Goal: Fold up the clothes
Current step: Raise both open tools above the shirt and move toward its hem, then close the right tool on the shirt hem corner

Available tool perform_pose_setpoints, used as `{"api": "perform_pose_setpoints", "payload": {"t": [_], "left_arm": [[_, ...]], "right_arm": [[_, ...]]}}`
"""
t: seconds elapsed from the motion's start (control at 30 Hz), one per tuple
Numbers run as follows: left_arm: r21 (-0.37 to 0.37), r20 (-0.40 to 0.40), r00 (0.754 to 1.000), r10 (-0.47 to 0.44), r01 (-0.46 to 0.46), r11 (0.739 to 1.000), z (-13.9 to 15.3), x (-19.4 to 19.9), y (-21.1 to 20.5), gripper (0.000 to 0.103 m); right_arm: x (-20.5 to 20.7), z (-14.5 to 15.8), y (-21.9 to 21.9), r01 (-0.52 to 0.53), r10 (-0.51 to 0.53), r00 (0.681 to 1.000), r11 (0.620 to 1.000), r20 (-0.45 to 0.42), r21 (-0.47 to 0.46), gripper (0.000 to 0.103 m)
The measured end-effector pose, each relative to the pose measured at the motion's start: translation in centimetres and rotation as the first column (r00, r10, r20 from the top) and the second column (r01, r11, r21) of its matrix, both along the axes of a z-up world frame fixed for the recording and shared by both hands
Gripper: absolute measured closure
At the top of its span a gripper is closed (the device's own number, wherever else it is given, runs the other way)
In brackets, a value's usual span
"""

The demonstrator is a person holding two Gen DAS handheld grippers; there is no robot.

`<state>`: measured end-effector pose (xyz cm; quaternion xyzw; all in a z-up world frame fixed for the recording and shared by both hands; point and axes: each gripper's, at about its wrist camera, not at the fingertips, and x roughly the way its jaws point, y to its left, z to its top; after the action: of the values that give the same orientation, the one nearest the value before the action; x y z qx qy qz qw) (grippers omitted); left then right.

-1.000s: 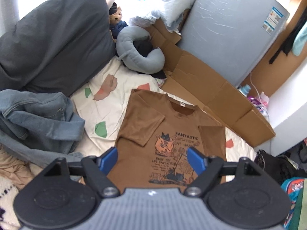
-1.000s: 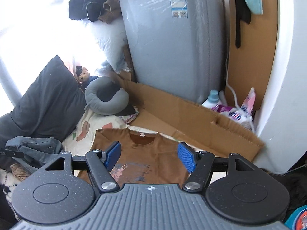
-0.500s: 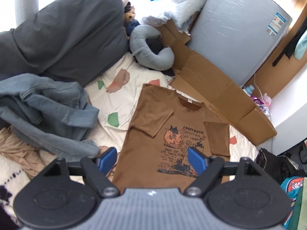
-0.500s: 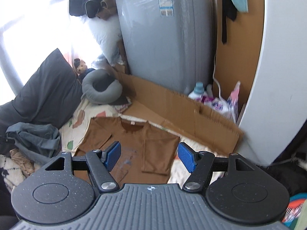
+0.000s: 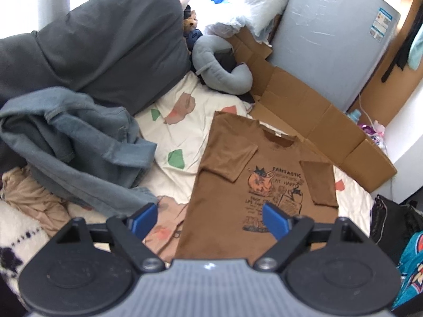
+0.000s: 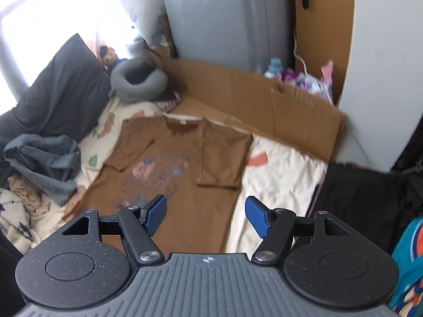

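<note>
brown t-shirt [image 5: 224, 185] flat, sleeves folded in; left hand-held gripper [image 5: 208, 222] just widened, empty; right hand-held gripper [image 6: 206, 215] agape.

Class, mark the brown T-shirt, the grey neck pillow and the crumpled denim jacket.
brown T-shirt [image 5: 224, 185], left wrist view, plain chest fabric.
grey neck pillow [image 5: 230, 79], left wrist view, curved arm.
denim jacket [image 5: 79, 142], left wrist view, crumpled middle.

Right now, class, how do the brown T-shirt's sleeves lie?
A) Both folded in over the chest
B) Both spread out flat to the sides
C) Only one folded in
A: on the brown T-shirt, both short sleeves lie folded inward over the front, flanking the print.
</note>
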<state>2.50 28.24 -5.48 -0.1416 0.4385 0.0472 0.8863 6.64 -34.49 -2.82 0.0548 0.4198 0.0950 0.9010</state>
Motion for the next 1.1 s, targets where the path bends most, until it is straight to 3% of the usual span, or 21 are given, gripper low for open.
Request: {"api": "perform_pose_setpoints", "payload": {"t": [0.13, 0.23, 0.6, 0.8, 0.93, 1.1], "left_arm": [[0.035, 0.054, 0.998, 0.012, -0.014, 0.999, -1.6, -1.5, 0.3, 0.015], [0.041, 0.048, 0.999, 0.024, -0.026, 0.999, -3.5, -2.1, 0.5, 0.015], [0.031, -0.035, 0.999, 0.026, -0.025, 0.999, -11.4, -3.6, 0.7, 0.02], [0.022, -0.108, 0.994, 0.03, -0.028, 0.999, -15.2, -4.3, 0.6, 0.024], [0.056, -0.142, 0.989, 0.037, -0.029, 0.998, -17.0, -4.9, 0.5, 0.028], [0.042, -0.185, 0.982, 0.045, -0.038, 0.998, -19.1, -5.2, 1.1, 0.031]], "right_arm": [[-1.2, -4.2, 0.0, 0.01, -0.009, 0.999, 1.0, -0.041, 0.022, 0.031], [-2.0, -7.6, 0.0, 0.015, -0.012, 0.997, 0.999, -0.074, 0.038, 0.032], [-4.5, -18.6, 1.4, 0.036, -0.021, 0.973, 0.997, -0.231, 0.063, 0.044], [-5.8, -22.7, 2.1, 0.065, -0.041, 0.955, 0.995, -0.293, 0.073, 0.045], [-6.5, -25.3, 2.5, 0.072, -0.04, 0.94, 0.994, -0.339, 0.084, 0.052], [-6.8, -28.2, 2.8, 0.075, -0.033, 0.923, 0.993, -0.383, 0.095, 0.055]]}}
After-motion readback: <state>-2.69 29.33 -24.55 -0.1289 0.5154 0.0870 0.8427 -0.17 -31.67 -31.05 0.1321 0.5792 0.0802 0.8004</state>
